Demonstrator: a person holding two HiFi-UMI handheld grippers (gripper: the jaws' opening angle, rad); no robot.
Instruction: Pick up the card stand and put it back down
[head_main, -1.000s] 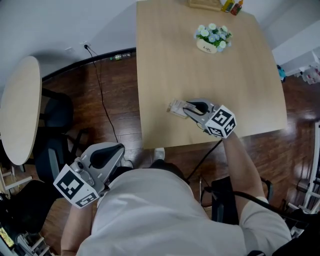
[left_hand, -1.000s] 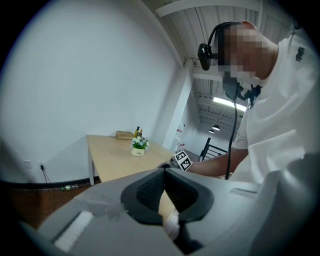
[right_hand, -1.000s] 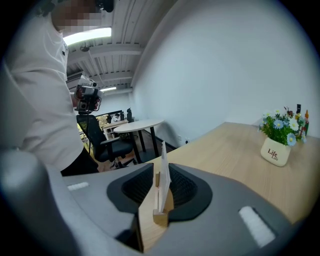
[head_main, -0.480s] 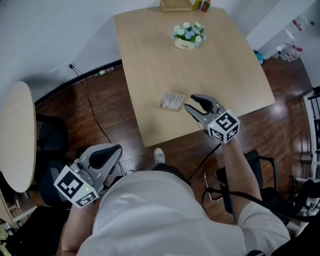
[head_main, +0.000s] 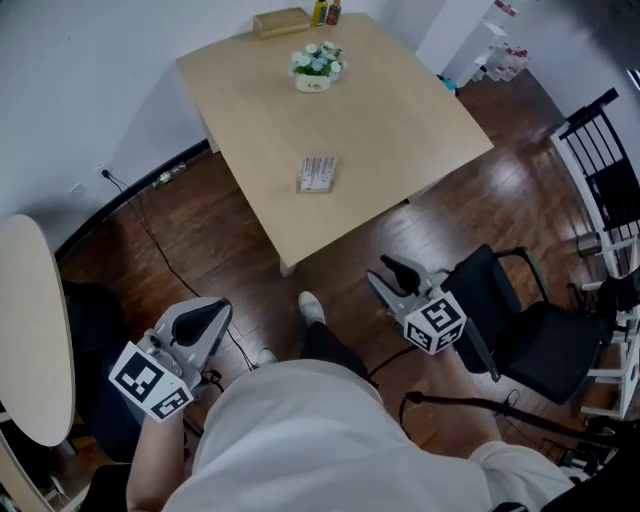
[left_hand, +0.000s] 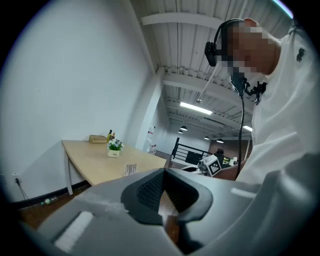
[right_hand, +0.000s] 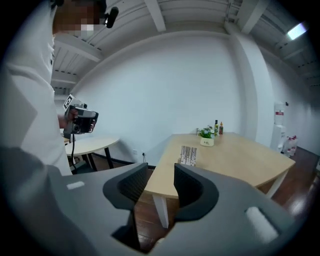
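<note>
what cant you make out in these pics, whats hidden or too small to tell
Card stand: its print is too small to read in every view.
Bottles: cut off by the top edge of the head view, tiny in both gripper views.
Round table: cut off by the head view's left edge.
Flower pot: label too small to read.

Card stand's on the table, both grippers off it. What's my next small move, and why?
Probably let the right gripper rest at your side: its jaws have just been opening, nothing between them, and the card stand sits free on the table, so the put-down looks done.
</note>
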